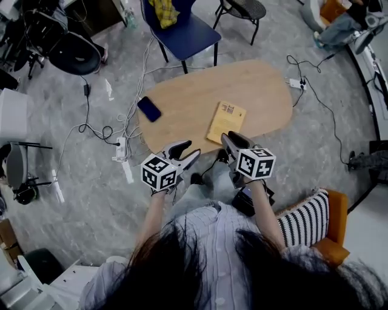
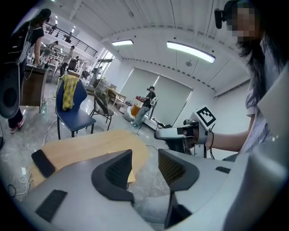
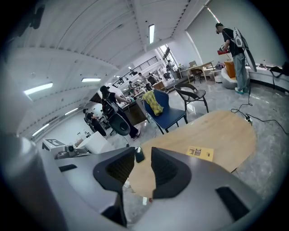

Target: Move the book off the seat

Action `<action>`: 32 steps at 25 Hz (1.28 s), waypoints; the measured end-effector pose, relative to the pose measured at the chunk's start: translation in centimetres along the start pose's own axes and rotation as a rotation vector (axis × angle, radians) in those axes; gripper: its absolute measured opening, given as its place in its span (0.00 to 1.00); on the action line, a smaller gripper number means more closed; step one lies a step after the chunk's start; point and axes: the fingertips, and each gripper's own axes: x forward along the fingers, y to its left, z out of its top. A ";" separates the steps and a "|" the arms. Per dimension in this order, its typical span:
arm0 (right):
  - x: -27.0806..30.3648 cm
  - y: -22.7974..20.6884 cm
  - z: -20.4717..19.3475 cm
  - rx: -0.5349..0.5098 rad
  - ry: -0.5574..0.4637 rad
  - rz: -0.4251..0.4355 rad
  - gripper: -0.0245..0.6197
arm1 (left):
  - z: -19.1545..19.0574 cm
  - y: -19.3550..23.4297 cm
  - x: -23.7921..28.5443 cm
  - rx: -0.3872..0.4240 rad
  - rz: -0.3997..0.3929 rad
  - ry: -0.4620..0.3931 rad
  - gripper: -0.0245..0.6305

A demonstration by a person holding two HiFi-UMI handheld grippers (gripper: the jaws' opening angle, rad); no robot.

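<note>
One wooden bench [image 1: 200, 91] w/ rounded outline fills the middle of the head view. Behind it, 1 blue chair [image 1: 193, 33] w/ a yellow cloth [image 1: 163, 11] over its back. At lower right, 1 orange seat [image 1: 336, 212] carrying 1 striped cushion [image 1: 306, 221].

Both forearms reach fwd from the person's body, roughly parallel, hands wrapped behind the marker cubes. Both claws point away from the person & tilt somewhat down, over the floor at the bench's near edge.

Left claw [image 1: 193, 148]: jaws partly apart w/ a clear gap, nothing between them; only bench & floor show through. Right claw [image 1: 229, 140]: jaws apart too, gap narrower than the left's, also empty.

1 book [image 1: 226, 122]: thin, yellow cover, small dark print block near its far corner. It lies flat on the bench near the near edge, slightly skewed. In the head view it sits just beyond the right claw's tips; the right gripper view shows it off to the right of the jaws, not touched.

1 dark phone [image 1: 149, 109] lies flat near the bench's left end, well apart from the book.
</note>
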 end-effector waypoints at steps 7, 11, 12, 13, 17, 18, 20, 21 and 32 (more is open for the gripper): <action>-1.7 2.8 -0.5 -0.035 -0.023 -0.032 0.17 | 0.7 -1.9 -2.3 0.001 -0.049 -0.041 0.32; -3.5 3.3 -1.4 -0.032 -0.020 -0.040 0.16 | -0.2 -4.2 -2.3 0.023 -0.099 -0.019 0.31; -4.1 3.3 -1.6 -0.026 -0.019 -0.041 0.16 | -0.4 -4.8 -2.2 0.030 -0.108 -0.011 0.30; -4.6 3.2 -1.8 -0.020 -0.019 -0.044 0.15 | -0.6 -5.4 -2.0 0.036 -0.114 -0.004 0.30; -6.5 2.9 -2.6 -0.012 -0.018 -0.051 0.15 | -1.2 -7.3 -1.7 0.048 -0.127 0.006 0.29; -6.8 2.8 -2.8 -0.012 -0.019 -0.050 0.15 | -1.3 -7.7 -1.6 0.049 -0.129 0.006 0.29; -7.4 2.7 -2.9 -0.011 -0.020 -0.047 0.15 | -1.3 -8.5 -1.6 0.052 -0.130 0.004 0.29; -7.7 2.5 -3.0 -0.011 -0.020 -0.046 0.15 | -1.2 -8.9 -1.6 0.054 -0.129 0.002 0.29; -14.2 0.1 -6.4 -0.032 0.019 -0.018 0.14 | -2.7 -14.0 -0.8 0.037 -0.033 -0.028 0.28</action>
